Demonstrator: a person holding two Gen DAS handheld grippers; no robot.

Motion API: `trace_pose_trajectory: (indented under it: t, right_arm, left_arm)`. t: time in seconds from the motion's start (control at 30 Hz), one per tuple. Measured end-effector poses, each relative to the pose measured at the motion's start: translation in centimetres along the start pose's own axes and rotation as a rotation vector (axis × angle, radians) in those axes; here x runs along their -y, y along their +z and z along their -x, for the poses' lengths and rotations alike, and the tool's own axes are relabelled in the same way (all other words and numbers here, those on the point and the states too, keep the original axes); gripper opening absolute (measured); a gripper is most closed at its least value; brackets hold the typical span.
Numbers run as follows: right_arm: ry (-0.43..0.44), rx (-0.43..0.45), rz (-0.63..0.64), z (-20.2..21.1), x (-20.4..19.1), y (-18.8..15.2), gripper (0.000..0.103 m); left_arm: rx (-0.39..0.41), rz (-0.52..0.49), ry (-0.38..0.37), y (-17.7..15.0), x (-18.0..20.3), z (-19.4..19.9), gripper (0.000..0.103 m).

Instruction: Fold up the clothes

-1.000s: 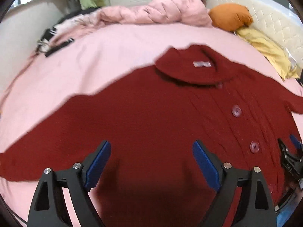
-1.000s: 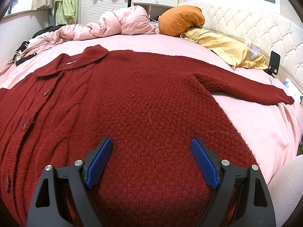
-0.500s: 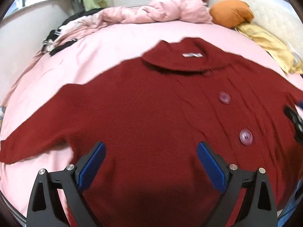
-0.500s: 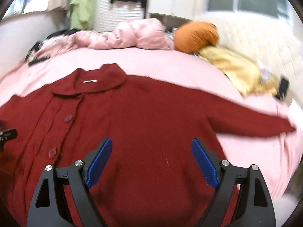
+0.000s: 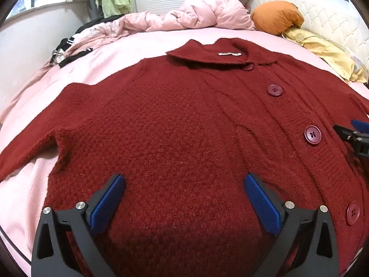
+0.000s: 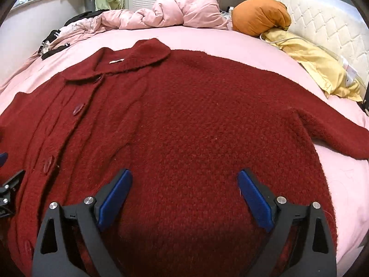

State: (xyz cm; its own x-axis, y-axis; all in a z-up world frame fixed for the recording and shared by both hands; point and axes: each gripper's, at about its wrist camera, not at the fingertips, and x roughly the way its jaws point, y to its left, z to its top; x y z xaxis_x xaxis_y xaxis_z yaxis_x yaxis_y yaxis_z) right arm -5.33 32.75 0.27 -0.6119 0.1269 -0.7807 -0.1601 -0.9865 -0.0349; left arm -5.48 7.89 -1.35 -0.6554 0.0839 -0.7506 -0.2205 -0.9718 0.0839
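Note:
A dark red knitted cardigan (image 5: 184, 124) lies flat and buttoned on the pink bed (image 5: 129, 46), collar at the far side, sleeves spread to both sides. My left gripper (image 5: 184, 184) hovers over its left half, jaws opening, nothing between the blue pads. My right gripper (image 6: 184, 180) hovers over the cardigan (image 6: 207, 124) on its right half, jaws also opening and empty. The right gripper's tip (image 5: 352, 133) shows at the right edge of the left wrist view. The left gripper's tip (image 6: 9, 184) shows at the left edge of the right wrist view.
A pink duvet (image 6: 170, 13) is bunched at the far edge of the bed. An orange cushion (image 6: 258, 16) and a yellow pillow (image 6: 316, 69) lie by the white padded headboard (image 6: 327, 27). Dark clothes (image 5: 69, 50) lie at the far left.
Both grippers have opened wider. The left view has come down closer to the cardigan's left half. The right view has swung so the collar and buttons sit further left.

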Motion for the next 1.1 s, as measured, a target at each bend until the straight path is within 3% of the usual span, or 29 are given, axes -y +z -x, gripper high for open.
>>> trace_pose_trajectory:
  t: [0.1,0.17,0.2,0.3,0.37,0.5,0.63,0.77,0.83,0.9,0.97,1.07,1.1]
  right_arm:
    - [-0.032,0.056,-0.001,1.0,1.0,1.5,0.094]
    - [-0.090,0.127,0.001,1.9,2.2,2.4,0.094]
    - [-0.111,0.132,0.014,1.8,2.8,2.9,0.094]
    - [-0.104,0.019,0.015,-0.6,4.2,2.6,0.095]
    - [-0.067,-0.046,-0.029,-2.2,5.3,1.8,0.098]
    - [-0.025,-0.072,-0.070,-1.4,6.0,2.9,0.098]
    - [-0.032,0.084,-0.183,1.4,9.2,5.2,0.098]
    - [-0.123,0.087,-0.228,1.0,14.2,7.7,0.098]
    - [-0.205,0.061,-0.259,0.3,17.8,8.4,0.098]
    - [-0.225,0.013,-0.321,-0.5,21.3,8.4,0.098]
    - [-0.232,-0.092,-0.365,-2.1,24.0,8.1,0.098]
    - [-0.210,-0.318,-0.367,-5.3,26.7,5.5,0.099]
    - [-0.180,-0.307,-0.380,-4.9,27.3,5.4,0.099]
  left_arm:
    - [0.005,-0.005,0.011,0.5,0.8,-0.7,0.103]
    - [0.009,-0.005,0.010,2.0,-4.9,-4.3,0.103]
    - [0.009,-0.005,0.010,2.2,-5.6,-4.7,0.103]
    - [0.008,-0.005,0.010,2.2,-5.6,-4.7,0.103]
    - [0.006,-0.012,0.004,2.0,-3.5,-3.2,0.103]
    - [0.005,-0.012,0.006,1.7,-2.9,-2.8,0.103]
    - [0.003,-0.011,0.003,1.6,-2.2,-2.5,0.103]
    - [0.001,-0.009,0.005,1.6,-1.4,-2.1,0.103]
    - [0.000,-0.008,0.006,1.5,-1.0,-1.9,0.103]
    - [0.000,-0.008,0.006,1.3,-1.0,-1.7,0.103]
    - [0.000,-0.009,0.006,1.3,-1.1,-1.8,0.103]
    - [-0.001,-0.010,0.005,1.3,-1.3,-1.9,0.103]
    - [-0.001,-0.010,0.005,1.2,-1.3,-1.8,0.103]
